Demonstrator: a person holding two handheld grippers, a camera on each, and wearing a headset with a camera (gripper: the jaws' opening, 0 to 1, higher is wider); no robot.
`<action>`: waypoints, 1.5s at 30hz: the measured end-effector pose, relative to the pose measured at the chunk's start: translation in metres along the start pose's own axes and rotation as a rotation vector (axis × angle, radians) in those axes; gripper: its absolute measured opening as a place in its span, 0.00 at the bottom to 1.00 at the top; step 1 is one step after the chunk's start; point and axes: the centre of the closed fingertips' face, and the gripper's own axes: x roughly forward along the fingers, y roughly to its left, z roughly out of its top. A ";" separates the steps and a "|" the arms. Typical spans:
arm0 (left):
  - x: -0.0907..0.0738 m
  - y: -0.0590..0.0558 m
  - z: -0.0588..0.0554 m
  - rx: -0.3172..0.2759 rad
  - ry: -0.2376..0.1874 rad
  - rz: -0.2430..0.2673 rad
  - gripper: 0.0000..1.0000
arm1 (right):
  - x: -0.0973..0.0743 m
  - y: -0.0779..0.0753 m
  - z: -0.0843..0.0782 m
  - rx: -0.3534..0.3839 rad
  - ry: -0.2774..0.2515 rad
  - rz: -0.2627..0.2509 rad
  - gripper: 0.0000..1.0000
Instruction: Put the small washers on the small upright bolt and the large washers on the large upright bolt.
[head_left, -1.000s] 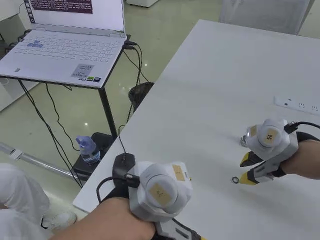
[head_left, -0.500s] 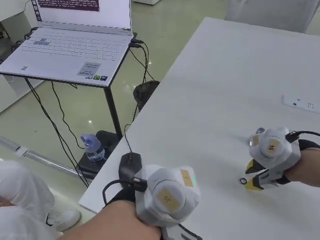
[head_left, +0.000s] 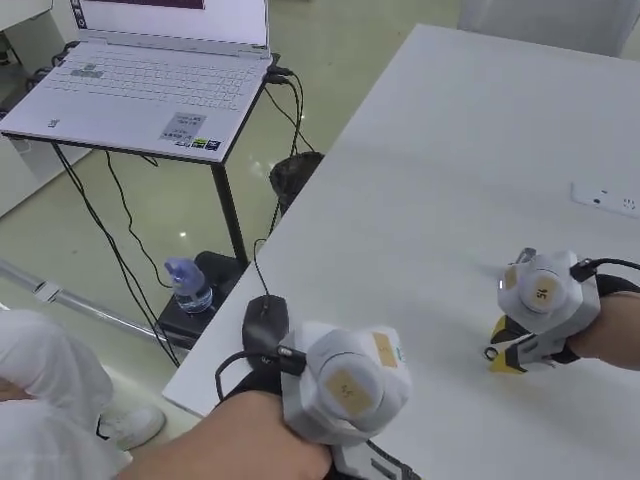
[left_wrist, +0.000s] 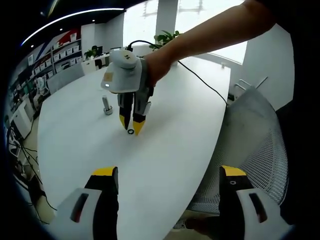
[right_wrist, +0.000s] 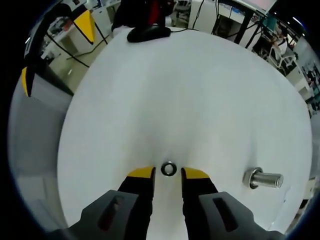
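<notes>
Washer (right_wrist: 168, 169) on the worktop (right_wrist: 190, 90), just off the tips a second ago, now sits between the narrowed jaws of the right hand-held gripper (right_wrist: 168, 176) (left hand-held gripper (left_wrist: 168, 172) wide, empty), near the upright bolt (right_wrist: 262, 178), ready for pinching.

We record the head view looking down at the table (head_left: 430, 200), and both gripper views sharing one washer (right_wrist: 168, 169), right close above, left from across.

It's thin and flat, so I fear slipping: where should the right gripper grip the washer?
Pinch the washer across its outer rim, coming down from above with tips at the table. It lies flat, so only the edge offers purchase; the right gripper straddles it, jaws open.
</notes>
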 end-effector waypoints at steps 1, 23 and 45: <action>0.000 0.000 0.000 0.000 0.000 0.000 0.83 | 0.000 0.000 0.000 0.002 0.004 0.002 0.22; 0.000 0.001 -0.001 -0.007 0.002 0.008 0.81 | 0.000 -0.002 0.000 0.072 0.030 -0.019 0.13; -0.005 0.007 -0.004 -0.021 -0.001 0.043 0.81 | -0.035 -0.008 -0.021 0.146 0.026 -0.051 0.13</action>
